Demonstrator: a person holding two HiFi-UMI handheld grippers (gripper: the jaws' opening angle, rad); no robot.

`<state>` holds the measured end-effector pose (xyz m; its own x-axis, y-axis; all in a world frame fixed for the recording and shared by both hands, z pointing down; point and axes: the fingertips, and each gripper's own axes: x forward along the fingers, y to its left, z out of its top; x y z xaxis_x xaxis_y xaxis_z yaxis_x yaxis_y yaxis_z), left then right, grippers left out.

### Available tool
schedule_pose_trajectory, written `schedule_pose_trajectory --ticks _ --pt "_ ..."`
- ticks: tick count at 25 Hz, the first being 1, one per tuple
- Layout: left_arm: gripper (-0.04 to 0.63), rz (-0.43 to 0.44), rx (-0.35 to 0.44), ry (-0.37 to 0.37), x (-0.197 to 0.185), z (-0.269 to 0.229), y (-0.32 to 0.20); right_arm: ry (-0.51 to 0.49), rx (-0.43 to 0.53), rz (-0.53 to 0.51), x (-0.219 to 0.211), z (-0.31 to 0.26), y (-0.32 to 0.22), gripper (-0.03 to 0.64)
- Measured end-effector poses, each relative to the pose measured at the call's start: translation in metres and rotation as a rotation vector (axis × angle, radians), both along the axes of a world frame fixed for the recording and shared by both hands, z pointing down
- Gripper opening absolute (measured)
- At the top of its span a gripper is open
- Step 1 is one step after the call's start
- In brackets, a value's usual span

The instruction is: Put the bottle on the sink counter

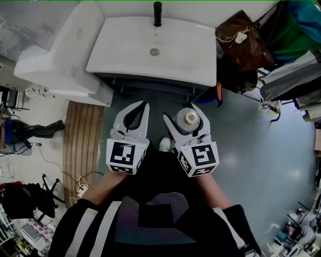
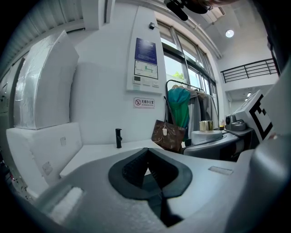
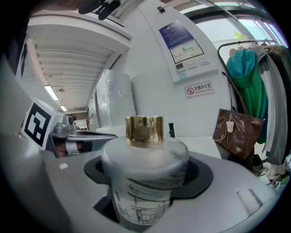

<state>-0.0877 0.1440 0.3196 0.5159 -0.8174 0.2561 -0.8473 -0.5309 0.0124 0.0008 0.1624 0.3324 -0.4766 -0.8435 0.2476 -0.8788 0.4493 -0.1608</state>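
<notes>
Frosted white glass, a shiny gold cap and thin dark line drawings on the side are marking out the squat round bottle (image 3: 143, 175), which is sitting upright in the right gripper (image 1: 179, 111). That gripper's grey jaws are closing around the bottle's body from both sides, their dark inner pads pressing against the glass. In the head view the bottle (image 1: 191, 119) is showing its cap from above, over the grey-blue floor (image 1: 251, 140), in front of the sink and apart from its front edge.

Just beside it, the left gripper (image 1: 145, 106) is being held level with its jaws brought together at the tips, an oval hollow between the dark pads carrying nothing; its own view is showing the same meeting tips (image 2: 147, 154).

Ahead of both grippers, the white rectangular sink counter (image 1: 125, 57) is lying bare around a small round drain (image 1: 155, 51), with a slim black faucet (image 1: 158, 13) standing at its back edge. A brown leather handbag (image 1: 244, 40) is resting just to the right of the counter, near a rack where a teal garment (image 3: 248, 75) is hanging. A slatted wooden mat (image 1: 83, 143) is lying on the floor to the left.
</notes>
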Motion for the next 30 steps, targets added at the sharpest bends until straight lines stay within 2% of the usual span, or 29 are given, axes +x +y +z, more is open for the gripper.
schedule_pose_trajectory --ticks 6,12,22,30 --pt "-0.002 0.017 0.008 -0.024 0.009 0.003 -0.014 -0.007 -0.013 0.026 0.01 0.006 -0.014 0.341" --pt "-0.002 0.072 -0.003 -0.014 0.018 0.013 -0.039 0.008 -0.032 0.067 0.013 0.015 -0.032 0.341" --pt "-0.002 0.122 -0.013 0.019 0.027 0.016 -0.111 0.049 -0.06 0.125 0.021 0.016 -0.096 0.341" --pt "-0.002 0.144 -0.008 0.049 0.019 0.017 -0.172 0.079 -0.067 0.141 0.01 0.017 -0.153 0.341"
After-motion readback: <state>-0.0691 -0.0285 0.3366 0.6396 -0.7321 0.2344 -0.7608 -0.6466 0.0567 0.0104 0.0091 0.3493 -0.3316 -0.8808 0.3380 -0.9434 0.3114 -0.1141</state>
